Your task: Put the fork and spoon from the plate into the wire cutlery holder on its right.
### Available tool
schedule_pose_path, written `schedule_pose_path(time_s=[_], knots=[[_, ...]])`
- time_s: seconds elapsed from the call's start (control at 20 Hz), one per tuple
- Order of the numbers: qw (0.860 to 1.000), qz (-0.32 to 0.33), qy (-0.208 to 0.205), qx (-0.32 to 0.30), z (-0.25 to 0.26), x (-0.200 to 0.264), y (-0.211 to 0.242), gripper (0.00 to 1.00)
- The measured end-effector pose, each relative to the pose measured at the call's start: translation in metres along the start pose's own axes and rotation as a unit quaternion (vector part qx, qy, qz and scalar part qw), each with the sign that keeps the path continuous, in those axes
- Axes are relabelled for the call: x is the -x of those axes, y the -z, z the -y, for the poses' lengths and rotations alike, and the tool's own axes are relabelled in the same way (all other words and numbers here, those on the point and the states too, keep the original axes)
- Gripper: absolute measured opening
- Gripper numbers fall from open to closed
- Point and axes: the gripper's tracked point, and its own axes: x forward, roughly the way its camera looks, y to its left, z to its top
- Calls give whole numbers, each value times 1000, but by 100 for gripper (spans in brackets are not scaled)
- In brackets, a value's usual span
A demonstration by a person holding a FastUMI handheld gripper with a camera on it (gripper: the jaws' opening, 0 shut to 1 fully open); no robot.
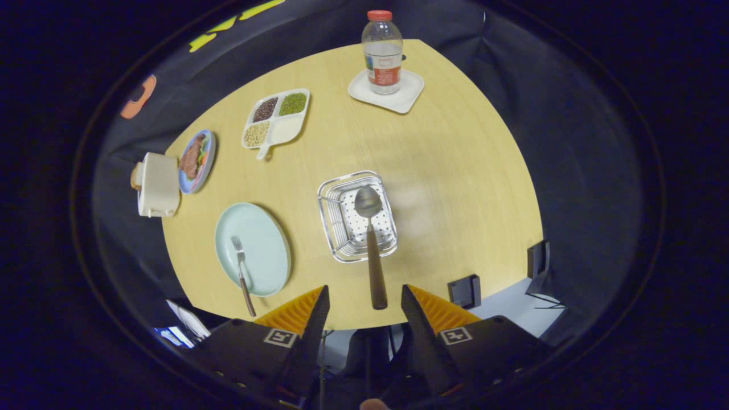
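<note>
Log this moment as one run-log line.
gripper: open, above holder | spoon: released, bowl in wire cutlery holder, handle between fingers | fork: on plate | step: fork next

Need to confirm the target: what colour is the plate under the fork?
Pale mint green plate, in the gripper view.

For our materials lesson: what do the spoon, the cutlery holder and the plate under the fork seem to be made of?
Spoon, lying free between the open gripper fingers: shiny grey metal bowl, matte brown handle, probably wood.
Cutlery holder: bright chromed wire with a perforated metal floor.
Plate: smooth, pale green, likely glazed ceramic or melamine.
Fork: metal tines, brown handle.
</note>
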Motion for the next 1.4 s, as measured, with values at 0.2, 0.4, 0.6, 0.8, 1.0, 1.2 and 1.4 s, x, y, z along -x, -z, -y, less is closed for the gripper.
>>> schedule_pose_path(time_s=[0.2, 0.4, 0.6, 0.8, 1.0, 1.2, 1.4], knots=[[994, 85, 37, 58, -15, 25, -13, 97], [981, 149, 36, 120, -65, 50, -12, 97], [978, 122, -13, 170, -145, 35, 41, 97], [982, 76, -50, 163, -200, 3, 90, 97], [983, 59, -64, 165, -237, -36, 119, 97], [985, 40, -46, 159, -243, -81, 135, 97], [988, 26, -14, 154, -242, -113, 140, 97]])
